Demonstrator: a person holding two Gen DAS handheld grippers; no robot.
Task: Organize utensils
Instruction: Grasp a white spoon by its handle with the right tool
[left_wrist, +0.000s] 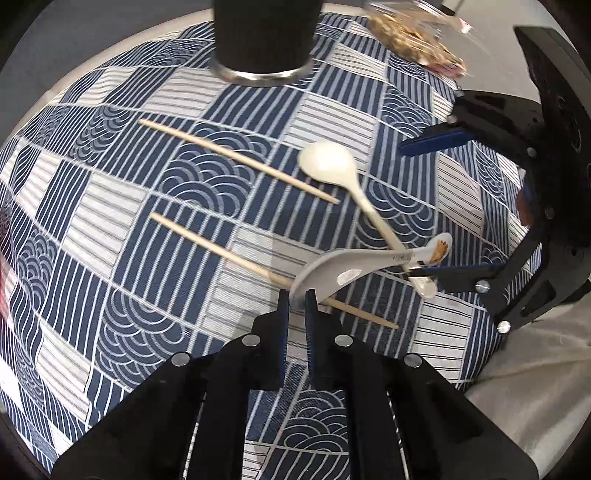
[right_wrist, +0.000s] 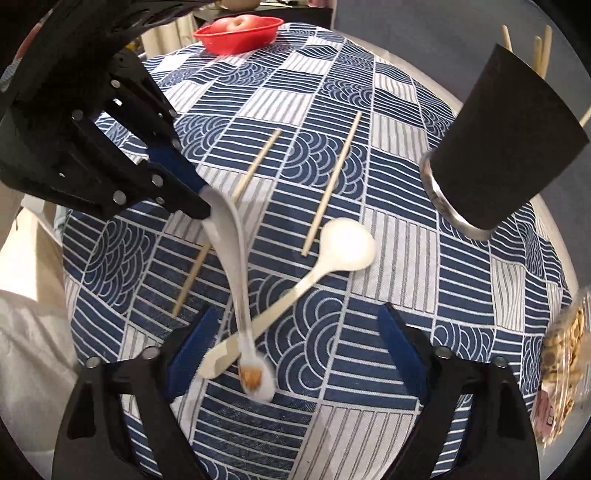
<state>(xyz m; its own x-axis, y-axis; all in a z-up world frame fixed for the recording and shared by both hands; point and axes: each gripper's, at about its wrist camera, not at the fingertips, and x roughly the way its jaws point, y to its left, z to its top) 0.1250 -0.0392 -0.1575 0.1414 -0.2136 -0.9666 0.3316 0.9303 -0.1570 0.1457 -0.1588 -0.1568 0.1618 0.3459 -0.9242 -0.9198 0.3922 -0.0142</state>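
Note:
My left gripper (left_wrist: 296, 295) is shut on the bowl rim of a white ceramic soup spoon (left_wrist: 369, 260) and holds it above the cloth; the spoon's handle end bears a brown paw print (right_wrist: 253, 376). A cream plastic spoon (left_wrist: 328, 162) lies on the cloth, its handle under the ceramic one. My right gripper (right_wrist: 299, 332) is open, its fingers either side of both spoon handles. Two wooden chopsticks (left_wrist: 236, 157) (left_wrist: 221, 247) lie on the cloth. A black utensil cup (left_wrist: 264, 37) stands at the far side, with sticks in it in the right wrist view (right_wrist: 495, 144).
A blue and white patterned tablecloth (left_wrist: 110, 221) covers the round table. A clear bag of snacks (left_wrist: 413, 37) lies near the far right edge. A red bowl with an apple (right_wrist: 238, 33) sits at the table's far edge in the right wrist view.

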